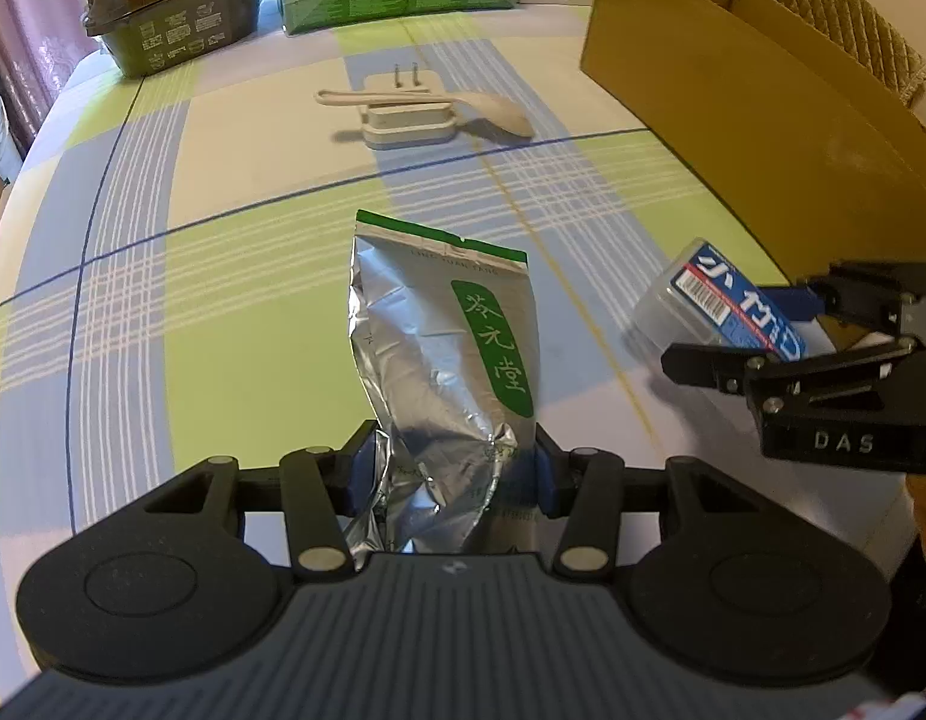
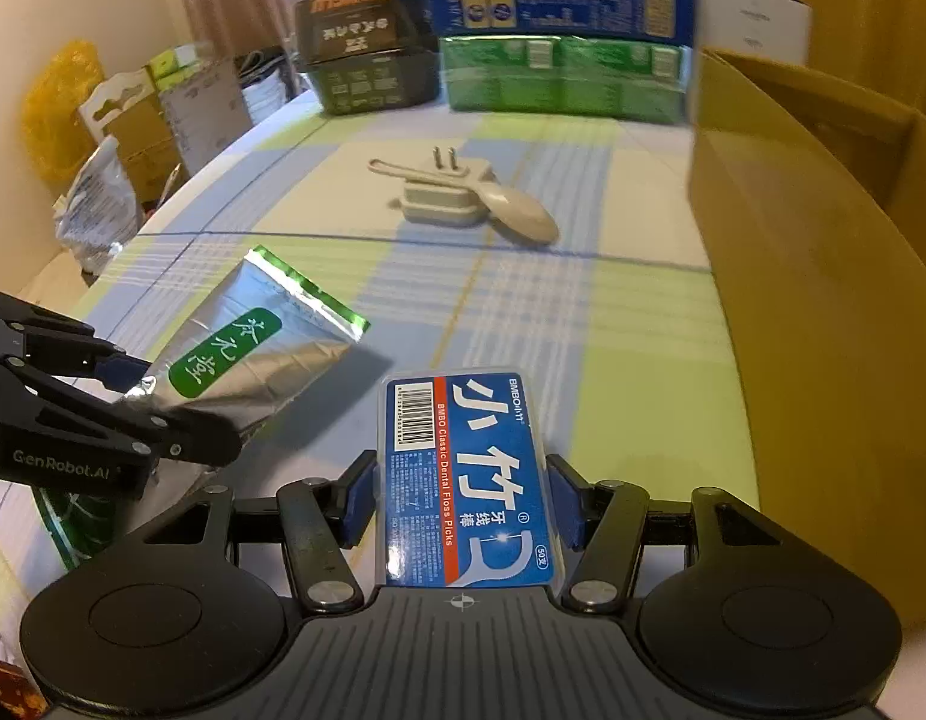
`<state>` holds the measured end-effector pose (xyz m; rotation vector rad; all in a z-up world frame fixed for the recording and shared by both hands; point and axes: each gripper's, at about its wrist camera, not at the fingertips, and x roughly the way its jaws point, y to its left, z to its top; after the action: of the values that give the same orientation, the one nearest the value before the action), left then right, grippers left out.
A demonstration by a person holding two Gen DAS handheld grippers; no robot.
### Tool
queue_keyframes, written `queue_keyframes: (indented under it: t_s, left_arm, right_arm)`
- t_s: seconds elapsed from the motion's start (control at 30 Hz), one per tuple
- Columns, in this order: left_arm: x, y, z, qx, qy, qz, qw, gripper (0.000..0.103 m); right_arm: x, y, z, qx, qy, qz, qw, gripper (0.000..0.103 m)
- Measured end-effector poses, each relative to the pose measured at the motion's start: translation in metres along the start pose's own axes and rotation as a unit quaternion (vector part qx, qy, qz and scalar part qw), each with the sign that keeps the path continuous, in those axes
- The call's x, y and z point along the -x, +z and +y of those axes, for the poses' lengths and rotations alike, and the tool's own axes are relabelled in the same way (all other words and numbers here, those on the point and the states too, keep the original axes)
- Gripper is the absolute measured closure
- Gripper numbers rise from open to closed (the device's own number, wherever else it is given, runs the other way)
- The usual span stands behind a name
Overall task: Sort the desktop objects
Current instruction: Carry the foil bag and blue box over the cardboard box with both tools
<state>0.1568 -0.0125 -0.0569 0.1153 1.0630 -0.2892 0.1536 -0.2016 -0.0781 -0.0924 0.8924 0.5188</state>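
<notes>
My left gripper [image 1: 456, 471] is shut on the lower end of a silver foil tea pouch [image 1: 444, 348] with a green label, held above the checked tablecloth. In the right wrist view the same tea pouch [image 2: 252, 354] sticks out of the left gripper [image 2: 138, 408] at the lower left. My right gripper [image 2: 463, 498] is shut on a blue dental floss pick box [image 2: 469, 468]. The left wrist view shows that floss box [image 1: 727, 306] in the right gripper [image 1: 763, 330] at the right edge.
An open cardboard box [image 1: 763, 114] stands along the right side of the table. A white plug adapter [image 1: 405, 114] with a beige spoon [image 1: 499, 111] resting on it lies mid-table. Black, green and blue packages [image 2: 559, 72] line the far edge. Bags sit beyond the left edge.
</notes>
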Motion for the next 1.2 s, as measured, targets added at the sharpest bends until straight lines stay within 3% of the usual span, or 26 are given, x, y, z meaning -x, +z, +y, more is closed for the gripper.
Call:
queue_keyframes:
  t_s: [0.23, 0.73, 1.2]
  left_arm:
    - [0.024, -0.017, -0.026, 0.043, -0.014, -0.012, 0.9989, 0.059]
    - [0.086, -0.026, -0.072, 0.072, -0.018, -0.052, 0.9959, 0.059]
    - [0.117, -0.009, -0.109, 0.045, -0.021, -0.08, 0.9956, 0.059]
  right_arm:
    - [0.033, -0.018, -0.004, -0.033, -0.011, -0.013, 0.999, 0.048]
    - [0.106, -0.027, 0.0, -0.042, -0.041, -0.051, 0.997, 0.048]
    - [0.159, -0.023, -0.016, -0.051, -0.054, -0.091, 0.993, 0.048]
